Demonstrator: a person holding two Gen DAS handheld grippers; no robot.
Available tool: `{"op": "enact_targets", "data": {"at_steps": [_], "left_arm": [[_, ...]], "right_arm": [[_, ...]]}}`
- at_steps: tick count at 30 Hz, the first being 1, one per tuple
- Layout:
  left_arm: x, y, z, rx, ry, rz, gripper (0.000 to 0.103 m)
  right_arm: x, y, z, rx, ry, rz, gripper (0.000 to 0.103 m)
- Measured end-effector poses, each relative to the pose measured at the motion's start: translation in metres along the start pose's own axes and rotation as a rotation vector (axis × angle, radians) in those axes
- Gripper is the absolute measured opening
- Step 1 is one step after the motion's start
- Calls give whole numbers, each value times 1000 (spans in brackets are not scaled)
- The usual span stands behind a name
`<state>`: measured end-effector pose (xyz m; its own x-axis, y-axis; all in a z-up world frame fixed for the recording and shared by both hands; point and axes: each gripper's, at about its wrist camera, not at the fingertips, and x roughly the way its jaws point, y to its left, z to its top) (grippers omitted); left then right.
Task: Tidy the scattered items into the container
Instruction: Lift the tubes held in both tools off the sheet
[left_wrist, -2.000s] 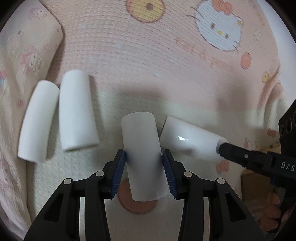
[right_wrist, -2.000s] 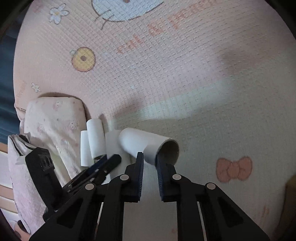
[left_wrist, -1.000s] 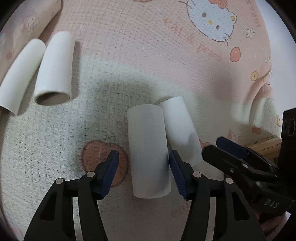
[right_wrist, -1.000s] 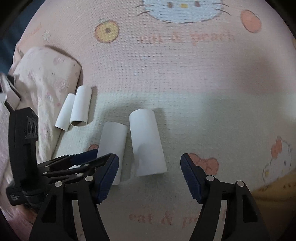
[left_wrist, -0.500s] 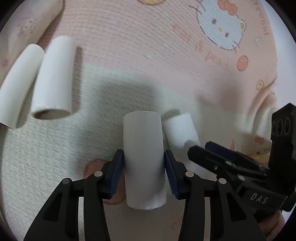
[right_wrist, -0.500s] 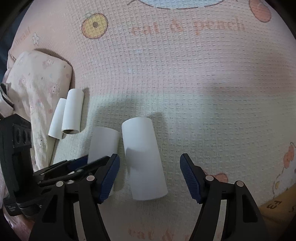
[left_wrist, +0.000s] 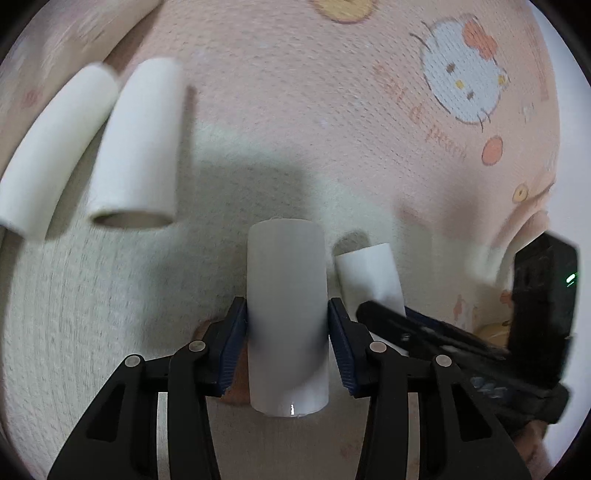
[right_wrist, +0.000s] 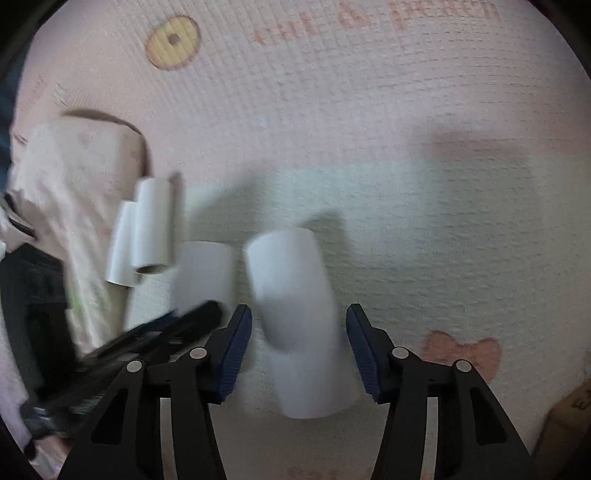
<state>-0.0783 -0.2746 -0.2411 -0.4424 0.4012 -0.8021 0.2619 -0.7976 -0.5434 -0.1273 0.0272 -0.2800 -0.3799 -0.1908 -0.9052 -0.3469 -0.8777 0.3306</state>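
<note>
My left gripper (left_wrist: 287, 347) is shut on a white cardboard tube (left_wrist: 287, 306) that points away from me over the pink cartoon-print blanket (left_wrist: 332, 122). A second white tube (right_wrist: 295, 317) lies on the blanket between the open fingers of my right gripper (right_wrist: 300, 349), with gaps on both sides. That tube also shows in the left wrist view (left_wrist: 369, 277), just right of the held one. Two more white tubes (left_wrist: 136, 147) lie side by side at the far left. The held tube shows in the right wrist view (right_wrist: 205, 277).
A folded pale pink cloth (right_wrist: 74, 192) lies at the left by the two far tubes. A brown cardboard edge (right_wrist: 569, 413) shows at the lower right. The right gripper's black body (left_wrist: 480, 354) sits close to the right of my left gripper.
My left gripper closed on its tube and lifted it slightly. My right gripper moved forward and narrowed, so the second tube now lies between its open fingers.
</note>
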Motion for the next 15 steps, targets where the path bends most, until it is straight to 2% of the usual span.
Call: {"op": "enact_targets", "data": {"at_steps": [4,7,11,15], "left_arm": [[-7,18,-5,-83,10,-56,48],[-9,25,-5,-114,16,-81,48],[-12,19,-8,-74,33,-73,48],[-16,13,-15,-30,29,-40,48]], "right_arm": [[4,9,-7,-59,-14,-64,49],[5,18,-8,-93,-19,-111,44],[3,18,-11,-51,1,-78,42],[-2,19,-15,-57,10,-93,42]]}}
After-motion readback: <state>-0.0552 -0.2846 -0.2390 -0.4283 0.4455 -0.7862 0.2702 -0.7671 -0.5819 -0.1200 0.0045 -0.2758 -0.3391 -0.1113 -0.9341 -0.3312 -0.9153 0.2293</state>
